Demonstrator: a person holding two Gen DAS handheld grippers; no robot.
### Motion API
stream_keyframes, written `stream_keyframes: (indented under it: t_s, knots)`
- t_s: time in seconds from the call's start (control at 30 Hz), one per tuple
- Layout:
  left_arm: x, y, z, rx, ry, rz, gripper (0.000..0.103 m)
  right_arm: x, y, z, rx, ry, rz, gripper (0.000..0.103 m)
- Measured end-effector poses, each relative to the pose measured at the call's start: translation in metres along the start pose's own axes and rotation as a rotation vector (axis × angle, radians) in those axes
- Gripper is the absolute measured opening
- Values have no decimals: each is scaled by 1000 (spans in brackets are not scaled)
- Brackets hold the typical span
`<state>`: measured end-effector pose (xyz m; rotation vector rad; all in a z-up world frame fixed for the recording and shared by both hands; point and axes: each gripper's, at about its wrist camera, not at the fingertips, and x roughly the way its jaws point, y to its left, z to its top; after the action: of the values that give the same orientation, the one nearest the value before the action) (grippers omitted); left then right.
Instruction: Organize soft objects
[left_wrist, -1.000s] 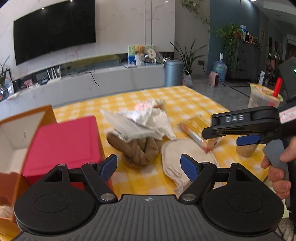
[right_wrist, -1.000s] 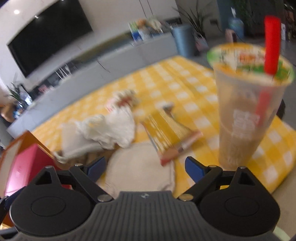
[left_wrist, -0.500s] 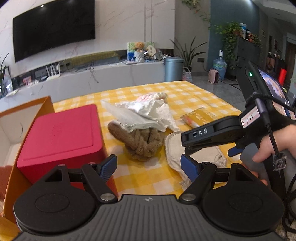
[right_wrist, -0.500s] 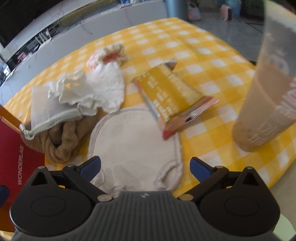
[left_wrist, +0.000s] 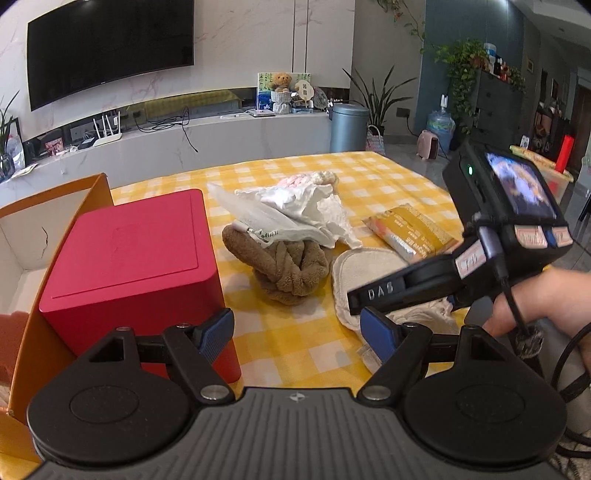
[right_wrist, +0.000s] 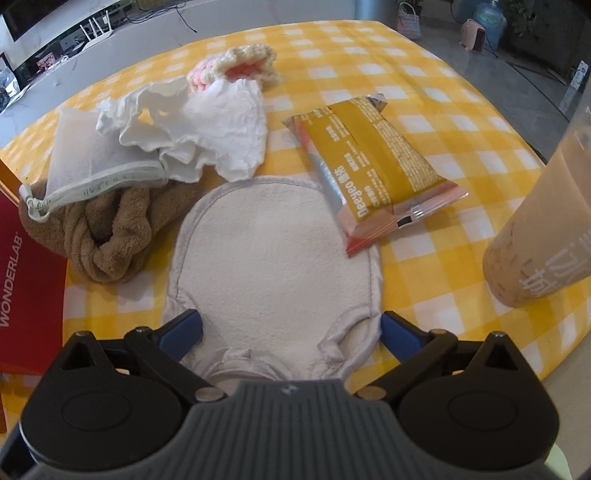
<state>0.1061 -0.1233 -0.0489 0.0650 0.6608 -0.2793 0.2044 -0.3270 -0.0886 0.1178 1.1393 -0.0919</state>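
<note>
A cream oval cloth pad (right_wrist: 273, 254) lies flat on the yellow checked table; my right gripper (right_wrist: 291, 328) is open, its fingers straddling the pad's near end. A knotted brown towel (right_wrist: 107, 229) sits to its left under a mesh pouch (right_wrist: 92, 162) and white crumpled cloth (right_wrist: 207, 125); a pink crochet piece (right_wrist: 240, 66) lies behind. My left gripper (left_wrist: 295, 330) is open and empty, above the near table edge. In the left wrist view I see the towel (left_wrist: 291, 266), pad (left_wrist: 362, 266) and the right gripper's body over the pad.
A red box (left_wrist: 129, 258) stands in an open orange carton (left_wrist: 44, 229) at the left. A yellow snack packet (right_wrist: 373, 166) overlaps the pad's right edge. A tall milk-tea cup (right_wrist: 546, 236) stands at the right near the table edge.
My right gripper has swung left from the cup and dropped low over the cream pad. My left gripper has pulled back a little and stayed open.
</note>
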Motion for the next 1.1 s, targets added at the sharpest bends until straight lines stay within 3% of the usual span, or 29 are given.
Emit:
stream_keyframes:
  t_s: [0.13,0.23,0.3,0.43,0.57,0.8,0.97,1.1]
  knots:
    - [-4,6,3,-20,-6,-17,91,-6,-2,-2,-11,-27,-11,83]
    - [-6,7,4,-26,-10,-11,91,-11,-5,-4,-5,-48,-18,62]
    - [-8,6,4,-24,-15,-2,92,-14,-5,-4,-11,-60,-2,41]
    - [-11,4,5,-18,-26,9,92,-18,-6,-4,-19,-71,-13,19]
    - [-14,5,6,-18,-26,28,92,-31,-16,-5,20,-114,54,11]
    - [-15,5,5,-15,-43,29,92,-88,-38,-20,113,-282,315,11]
    - [-21,0,5,-30,-112,22,92,-100,-45,-19,155,-333,347,11]
    - [-24,-14,5,43,-167,3,92,-107,-57,-21,217,-373,388,11]
